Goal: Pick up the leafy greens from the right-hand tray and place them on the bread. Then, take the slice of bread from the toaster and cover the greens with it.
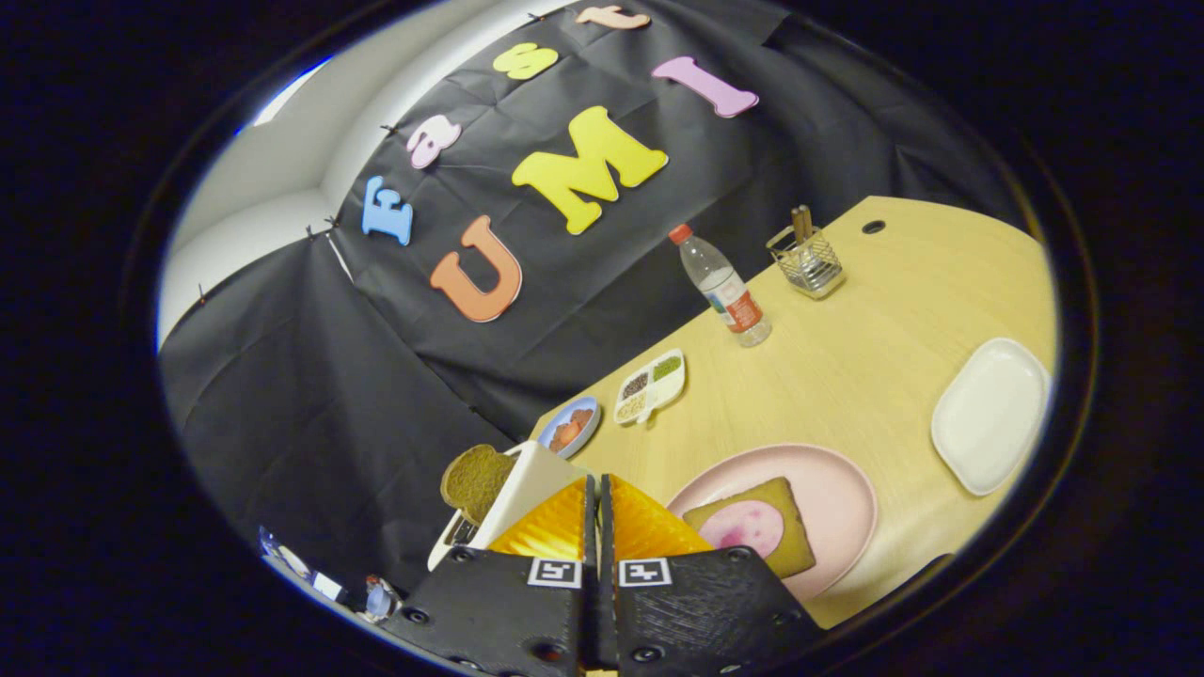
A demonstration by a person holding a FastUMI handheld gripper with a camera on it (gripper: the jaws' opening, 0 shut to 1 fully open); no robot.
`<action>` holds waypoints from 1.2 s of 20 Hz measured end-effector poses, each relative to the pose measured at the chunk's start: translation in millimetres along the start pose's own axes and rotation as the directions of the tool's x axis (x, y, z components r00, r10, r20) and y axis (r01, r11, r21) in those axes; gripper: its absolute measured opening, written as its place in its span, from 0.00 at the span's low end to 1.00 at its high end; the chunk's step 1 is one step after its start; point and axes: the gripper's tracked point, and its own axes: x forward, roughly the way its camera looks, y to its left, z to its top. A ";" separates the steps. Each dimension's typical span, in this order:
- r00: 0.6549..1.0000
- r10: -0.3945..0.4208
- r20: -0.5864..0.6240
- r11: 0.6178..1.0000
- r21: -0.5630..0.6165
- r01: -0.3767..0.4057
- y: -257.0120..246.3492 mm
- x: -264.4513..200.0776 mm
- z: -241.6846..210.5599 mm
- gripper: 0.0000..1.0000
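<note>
My gripper [598, 481] is shut, its fingers pressed together with nothing between them. Just left of the fingers stands a white toaster [529, 484] with a brown bread slice [476, 481] sticking out of its slot. Just right of the fingers lies a pink plate [847, 484] holding a brown bread slice [785, 550] topped with a round pink slice of meat [743, 528]. Farther right on the wooden table [847, 376] is a white rectangular tray [990, 416].
Beyond the fingers sit a small blue dish [571, 425] with reddish food and a white divided dish [650, 385] of grains. Farther back stand a plastic bottle [725, 287] and a wire utensil holder [807, 260]. Black cloth walls close off the left and back.
</note>
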 end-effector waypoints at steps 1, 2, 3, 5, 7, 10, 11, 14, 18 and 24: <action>1.000 0.009 -0.002 1.000 0.017 -0.009 2.1 1.8 -4.1 0.00; 1.000 0.018 -0.003 0.999 0.036 -0.018 4.3 1.6 -8.1 0.00; 1.000 0.027 -0.001 0.999 0.048 -0.027 6.2 2.2 -8.5 0.00; 1.000 0.025 0.005 0.998 0.049 -0.025 5.9 2.0 -8.2 0.00; 1.000 0.013 0.010 0.999 0.045 -0.013 -0.2 3.8 -8.1 0.00; 0.999 -0.036 0.025 0.999 0.017 0.036 -19.1 1.8 -7.4 0.00; 0.998 -0.057 0.034 0.998 0.004 0.057 -26.2 1.3 -5.4 0.00; 0.991 -0.123 0.055 0.991 -0.049 0.126 -50.9 -3.1 -4.3 0.00; 0.981 -0.186 0.062 0.976 -0.101 0.192 -77.7 -3.5 -6.9 0.00; 0.959 -0.273 0.075 0.938 -0.198 0.283 -111.0 0.7 -9.8 0.00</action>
